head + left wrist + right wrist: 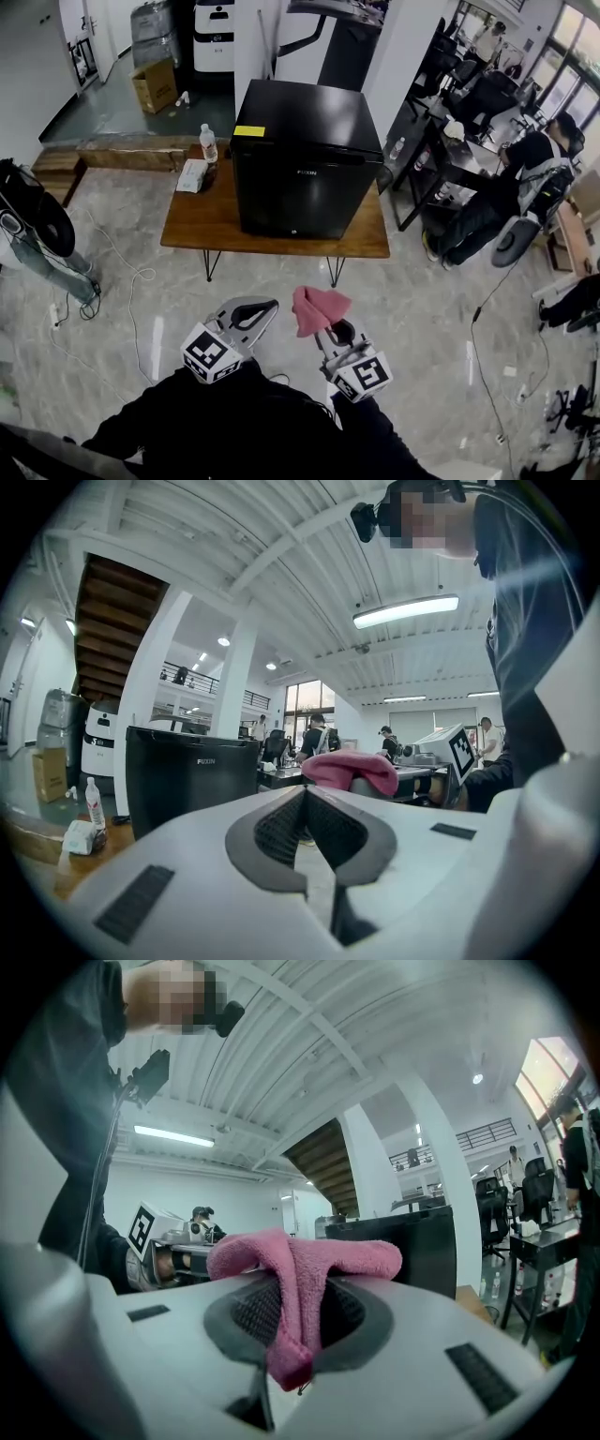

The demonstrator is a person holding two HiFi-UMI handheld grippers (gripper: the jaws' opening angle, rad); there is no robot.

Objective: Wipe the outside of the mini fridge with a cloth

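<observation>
Right gripper [298, 1309] is clamped on a pink cloth [302, 1262], which is bunched over the jaw tips and hangs down between them. Left gripper [303, 797] has its jaws closed tip to tip with nothing between them. Black mini fridge [305, 159] sits upright on the wooden bench [202, 223], well ahead of both grippers. A water bottle [208, 142] stands just left of the fridge.

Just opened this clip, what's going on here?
A person stands back from a black mini fridge that sits on a low wooden table. The right gripper is shut on a pink cloth, which drapes over its tips. The left gripper is shut with nothing in it. Neither touches the fridge, so wiping has not begun. A water bottle and a white packet sit on the table beside the fridge.
</observation>
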